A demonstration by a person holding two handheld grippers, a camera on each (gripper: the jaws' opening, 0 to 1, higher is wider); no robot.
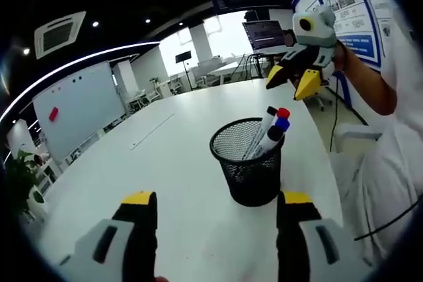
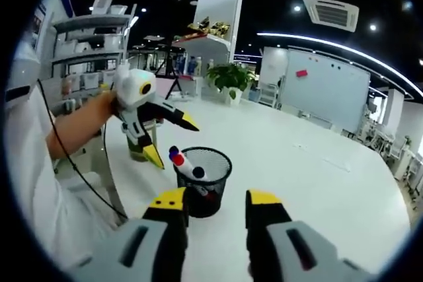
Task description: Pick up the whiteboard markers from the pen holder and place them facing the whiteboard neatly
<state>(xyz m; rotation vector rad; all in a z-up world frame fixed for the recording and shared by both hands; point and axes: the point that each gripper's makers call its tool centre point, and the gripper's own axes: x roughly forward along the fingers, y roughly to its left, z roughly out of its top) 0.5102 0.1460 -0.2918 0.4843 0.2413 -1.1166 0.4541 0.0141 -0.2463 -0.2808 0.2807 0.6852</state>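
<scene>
A black mesh pen holder (image 1: 248, 163) stands on the white table (image 1: 165, 183), just beyond my left gripper (image 1: 218, 199), whose jaws stand open and empty. Several whiteboard markers (image 1: 272, 129) with black, red and blue caps lean in it. Above and behind the holder hovers my right gripper (image 1: 291, 80), open. In the right gripper view the pen holder (image 2: 203, 176) sits close ahead of my right gripper (image 2: 217, 199), with the markers (image 2: 182, 158) at its left rim. My left gripper (image 2: 173, 142) hangs open to the holder's left. A whiteboard (image 1: 79, 107) (image 2: 324, 90) stands beyond the table.
A long thin strip (image 1: 151, 130) lies on the table toward the whiteboard. The person's arm and white clothes (image 1: 396, 163) are at the table's edge. A potted plant (image 2: 228, 77) and shelves (image 2: 92, 31) stand behind. A poster board (image 1: 344, 4) is on the wall.
</scene>
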